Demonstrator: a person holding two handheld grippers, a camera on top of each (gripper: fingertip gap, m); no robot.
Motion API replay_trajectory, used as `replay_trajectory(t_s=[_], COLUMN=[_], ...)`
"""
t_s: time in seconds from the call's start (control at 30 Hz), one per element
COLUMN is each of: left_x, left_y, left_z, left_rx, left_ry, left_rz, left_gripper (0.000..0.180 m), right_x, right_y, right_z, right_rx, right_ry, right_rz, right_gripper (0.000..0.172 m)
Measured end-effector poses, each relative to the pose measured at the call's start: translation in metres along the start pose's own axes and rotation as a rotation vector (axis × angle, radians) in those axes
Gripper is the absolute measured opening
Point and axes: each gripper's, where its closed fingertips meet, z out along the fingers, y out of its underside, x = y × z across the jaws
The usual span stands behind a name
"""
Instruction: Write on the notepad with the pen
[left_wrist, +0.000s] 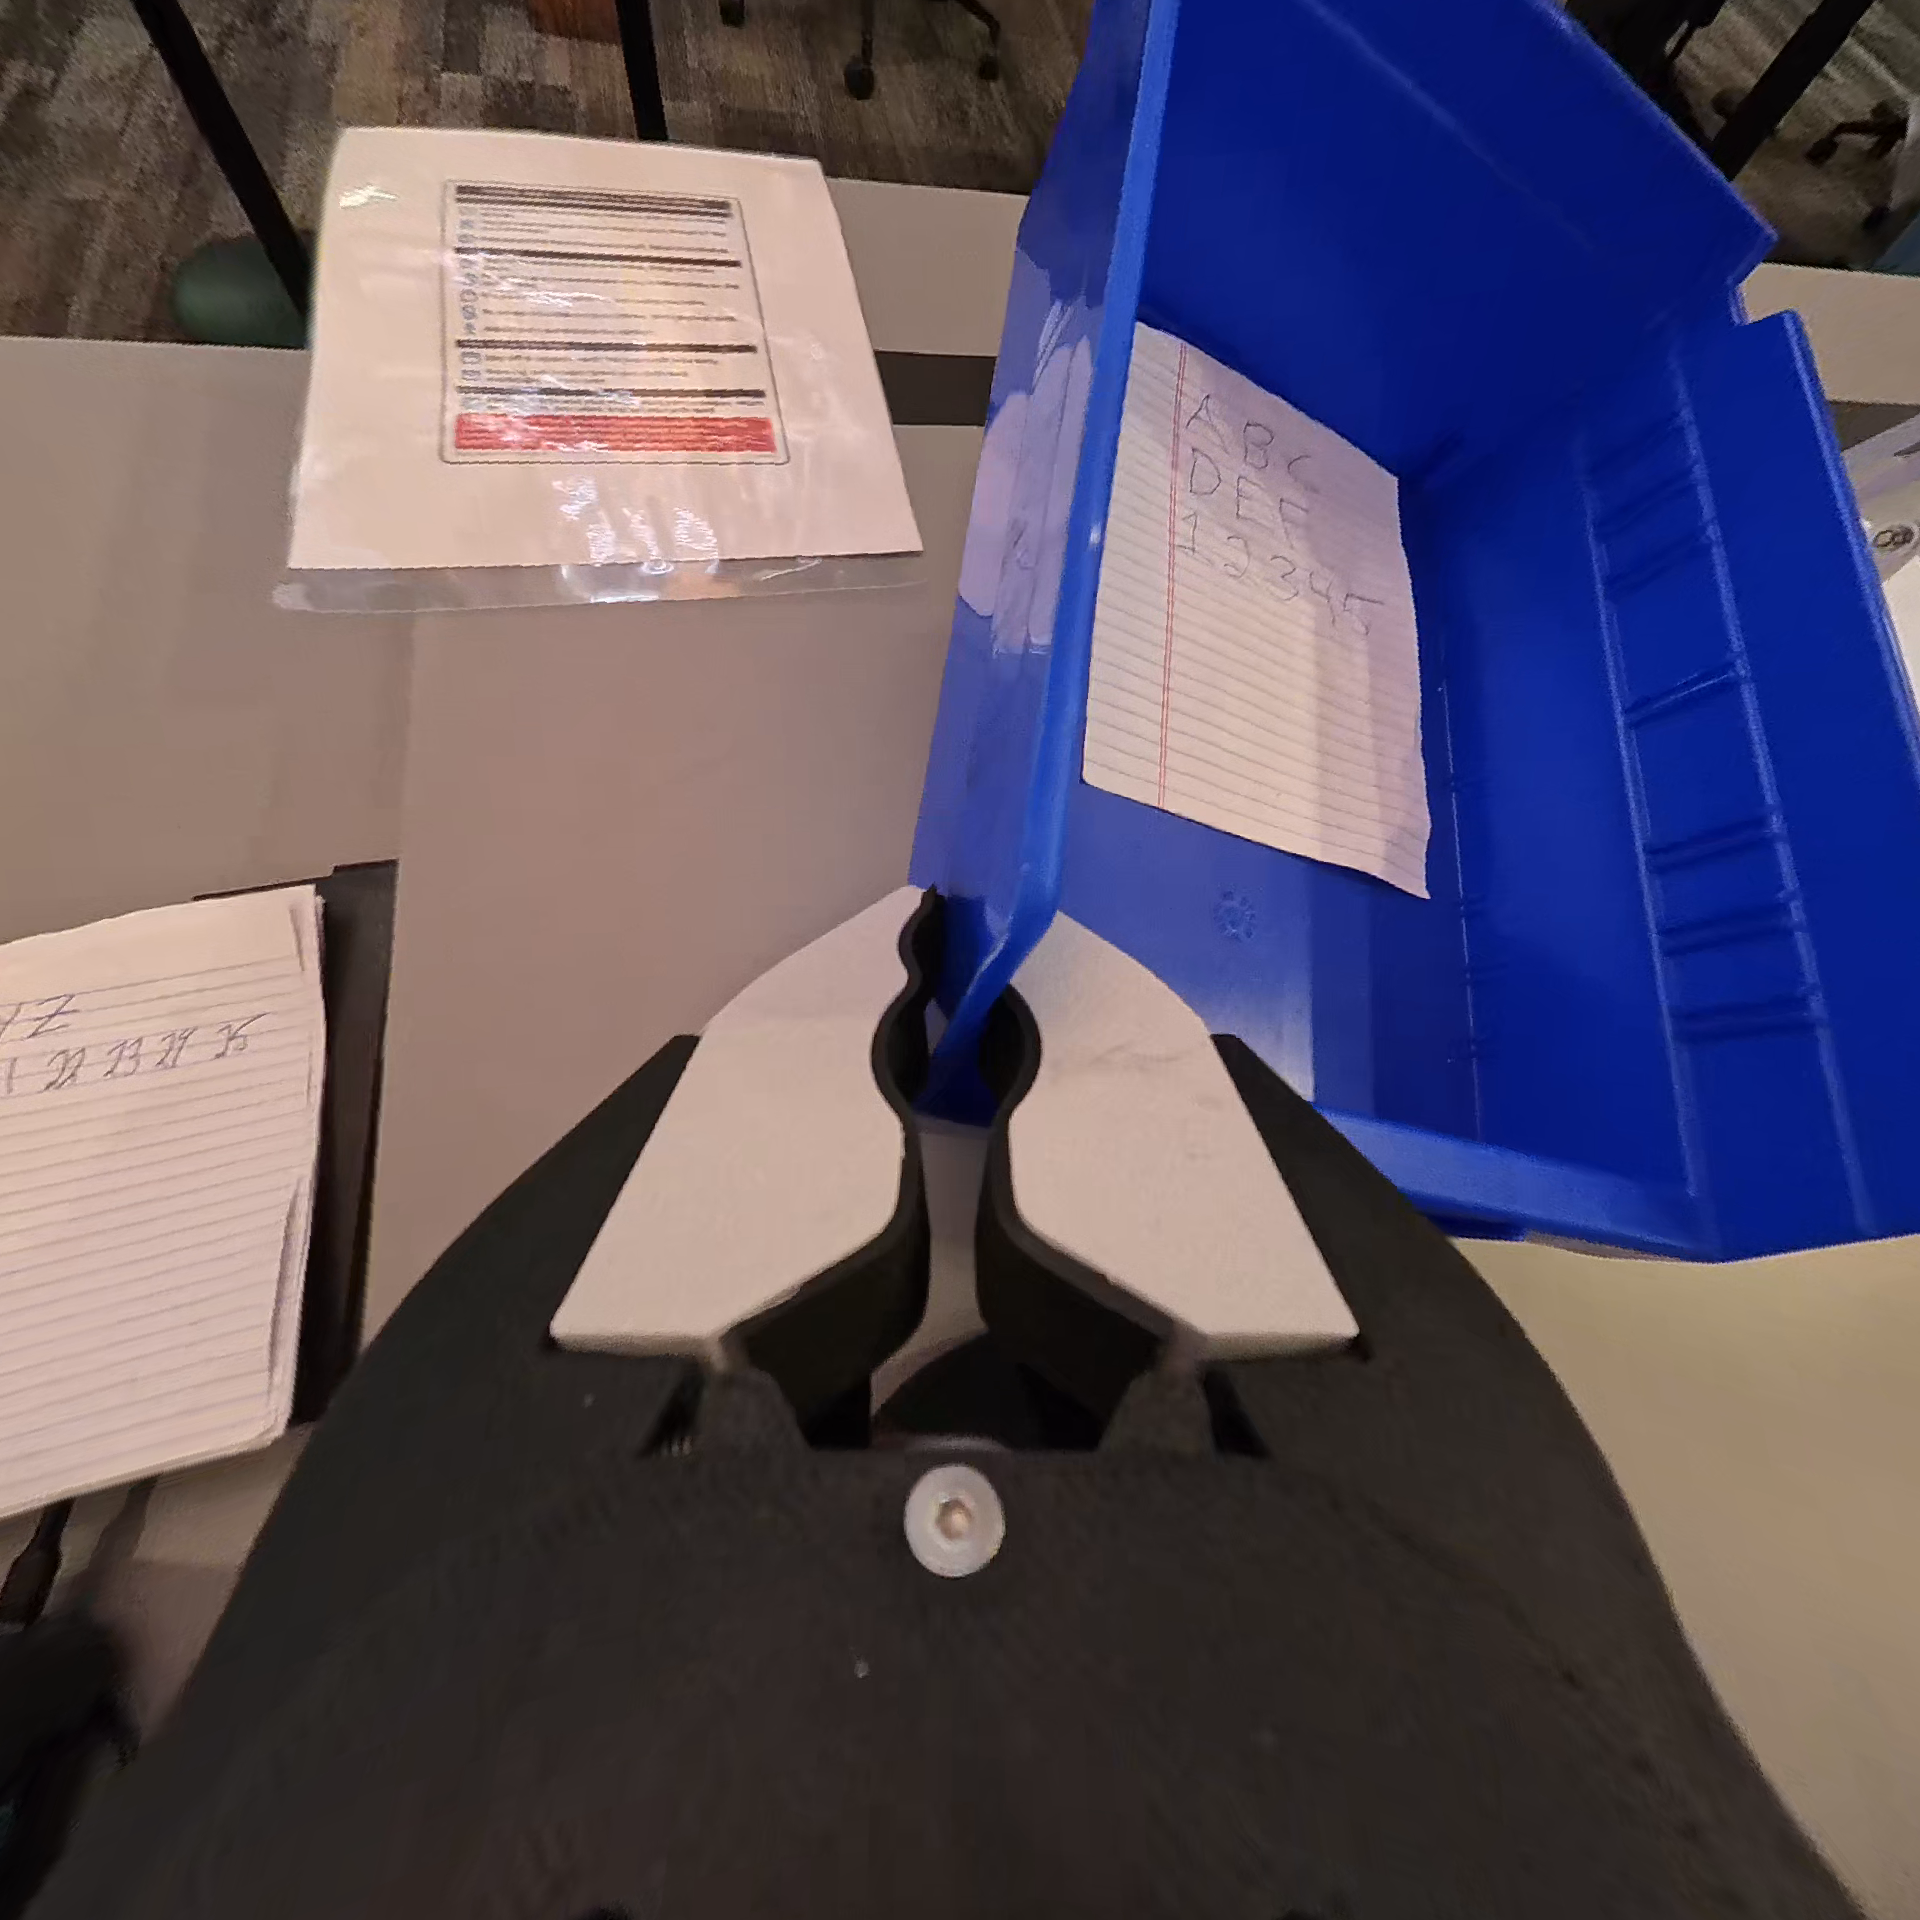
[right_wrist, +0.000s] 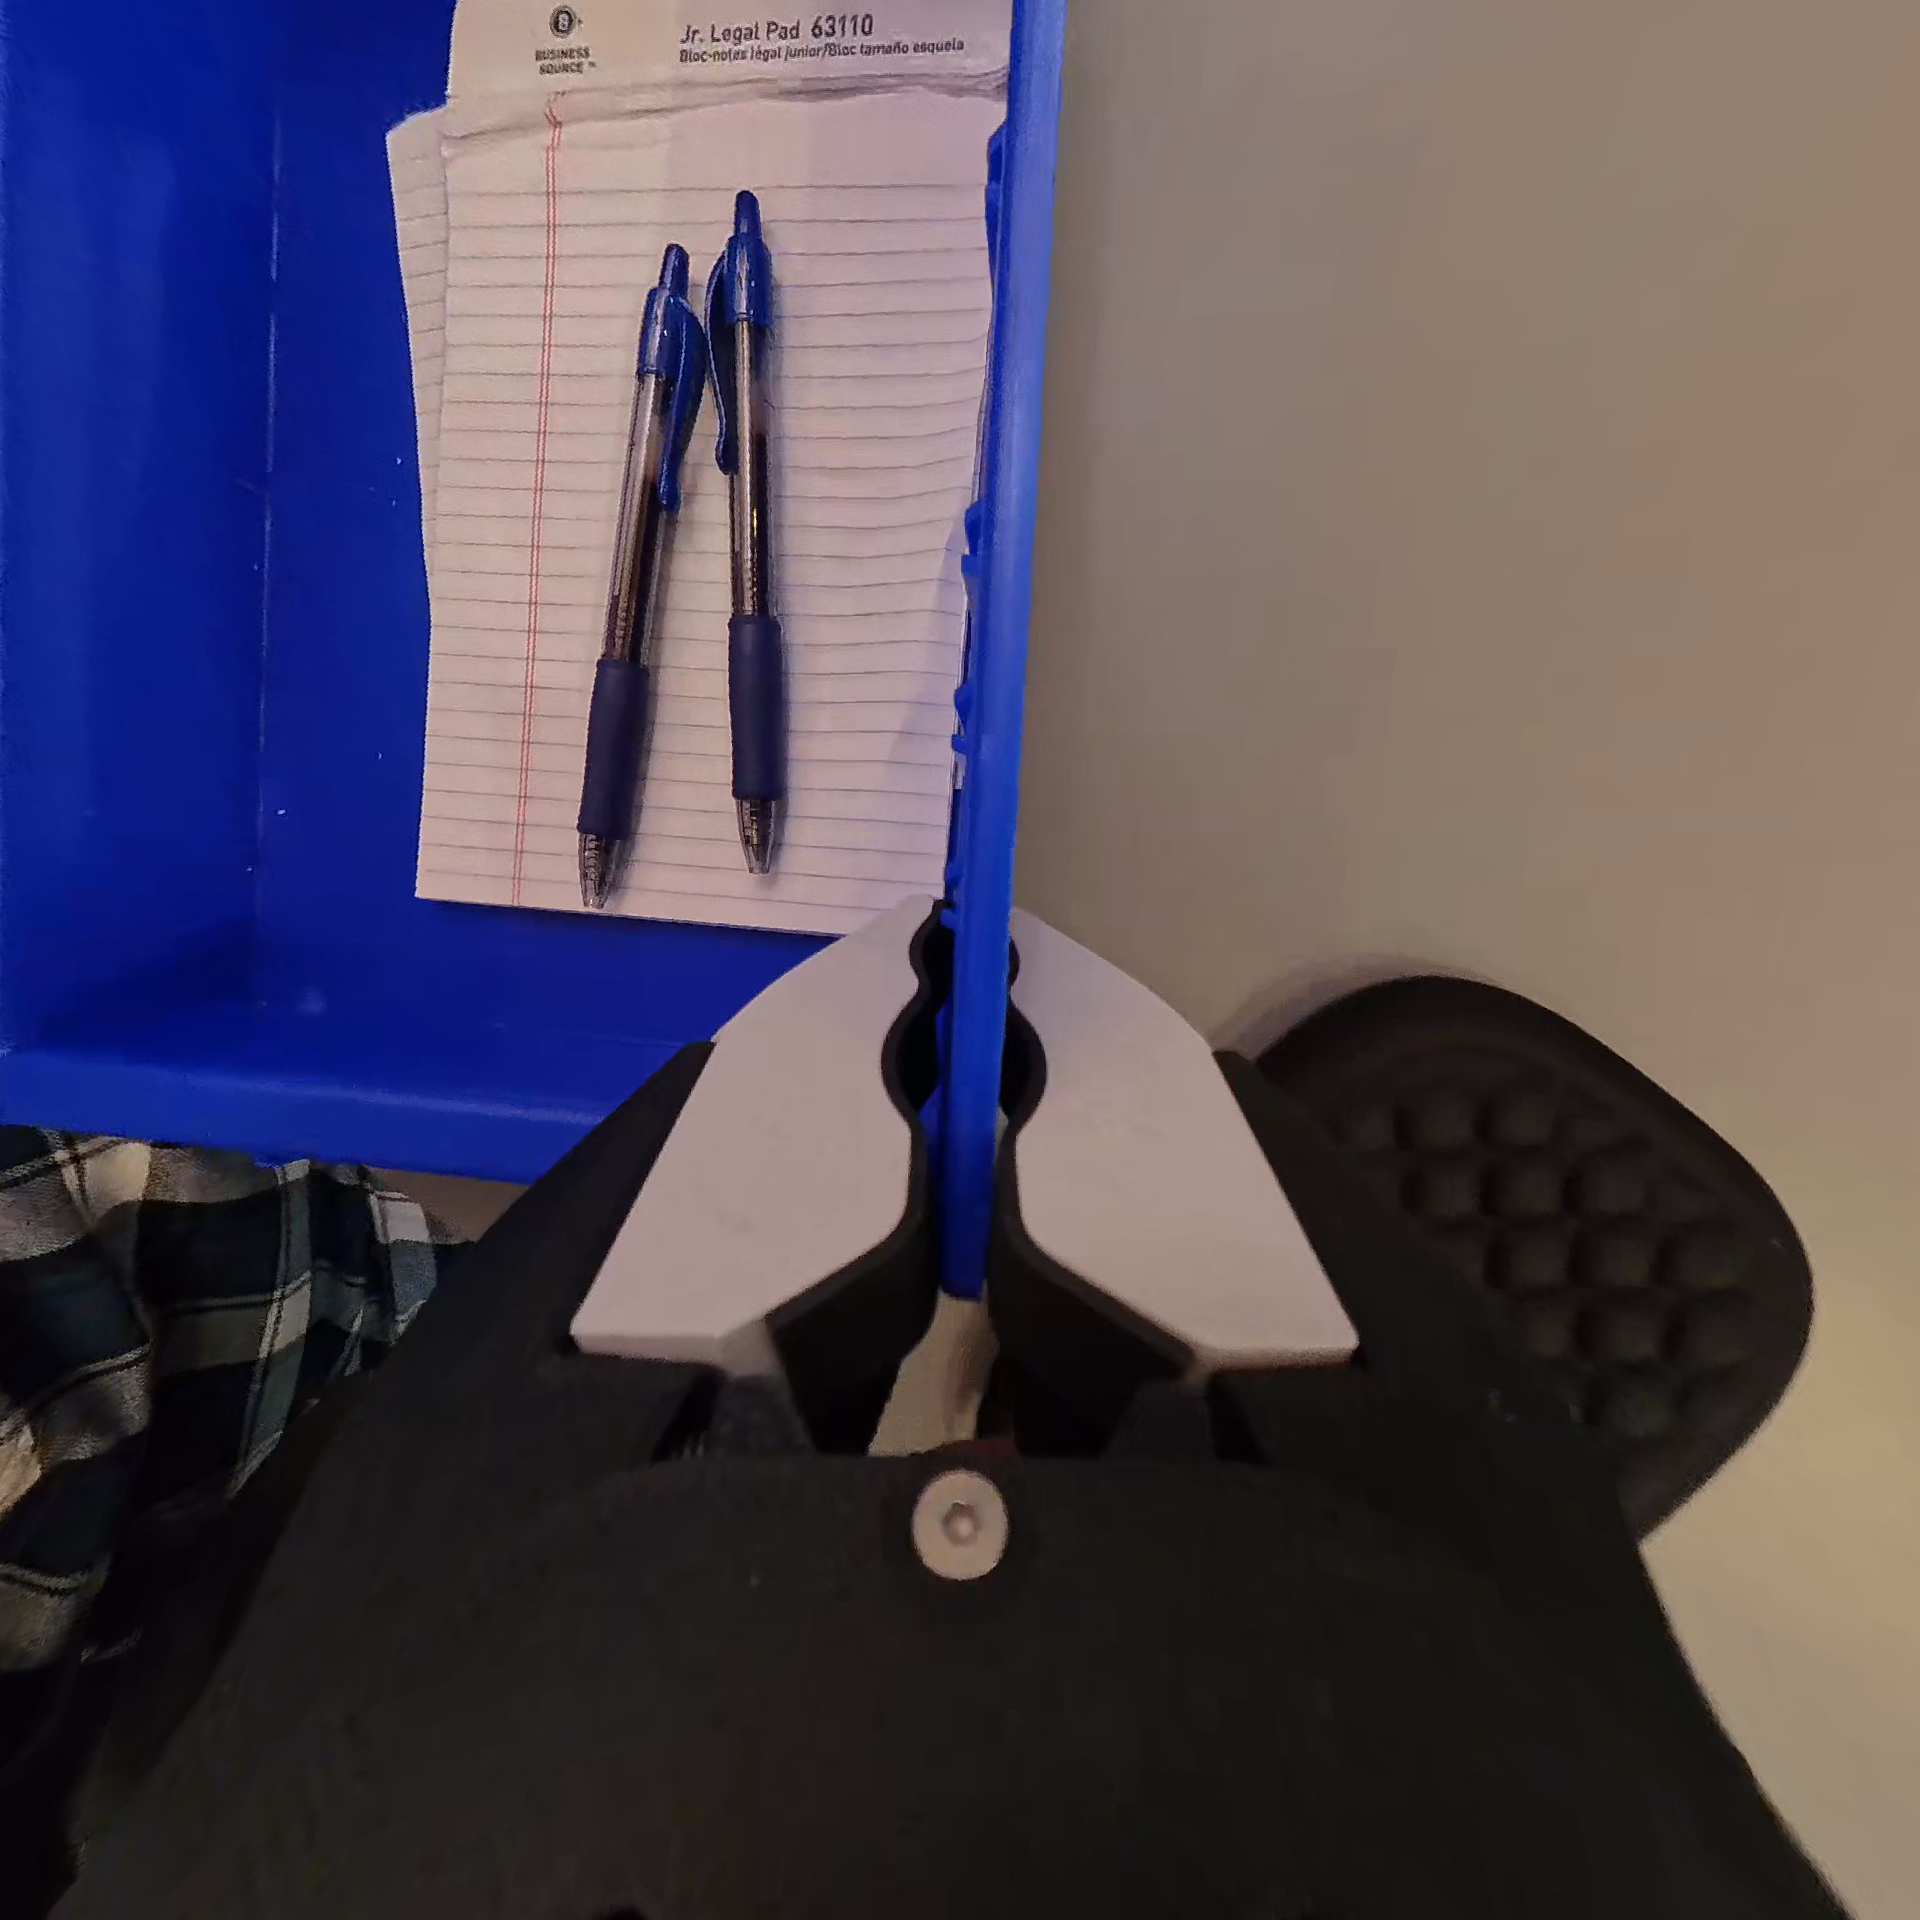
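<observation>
The left tongs are almost closed and pinch the thin side wall of the blue bin. The wall goes between the two fingers, and the black pads look pressed on it. To the left of these tongs, down on the table, lies a lined pad with writing. Up ahead and to the left is a paper in a plastic sleeve. To the right, inside the bin, a loose lined sheet leans on the wall.

The right tongs are nearly shut too, and they squeeze the other wall of the blue bin from both sides. Just ahead and to the left of them, in the bin, lies the notepad with two blue pens side by side on top. To the right is a black bumpy pad.

What could go wrong? The bin looks tipped. If it tips more, the pens may roll off the notepad and slide away. The walls are thin and smooth, so they could slip out of the tongs. Then the bin would drop and spill. If one side goes higher than the other, the loose sheet may fall out.
</observation>
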Motion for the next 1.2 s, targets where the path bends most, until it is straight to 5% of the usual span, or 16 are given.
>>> replay_trajectory(t_s=[0.63, 0.73, 0.97, 1.2], left_x=[-0.029, -0.030, -0.025, -0.017], left_y=[0.013, 0.014, 0.014, 0.013], left_z=[-0.061, -0.064, -0.072, -0.072], left_rx=[0.081, 0.093, 0.107, 0.109], left_ry=[-0.027, -0.028, -0.024, -0.038], left_rz=[-0.049, -0.060, -0.069, -0.080], left_gripper=[0.007, 0.008, 0.008, 0.009], right_x=[-0.107, -0.106, -0.129, -0.153], right_y=[-0.057, -0.067, -0.059, -0.031], right_z=[0.062, 0.052, -0.004, -0.001], right_rx=[0.015, 0.055, 0.198, 0.138], right_ry=[-0.126, -0.114, -0.170, -0.293], right_rz=[-0.245, -0.296, -0.829, -1.091], right_gripper=[0.006, 0.044, 0.051, 0.052])
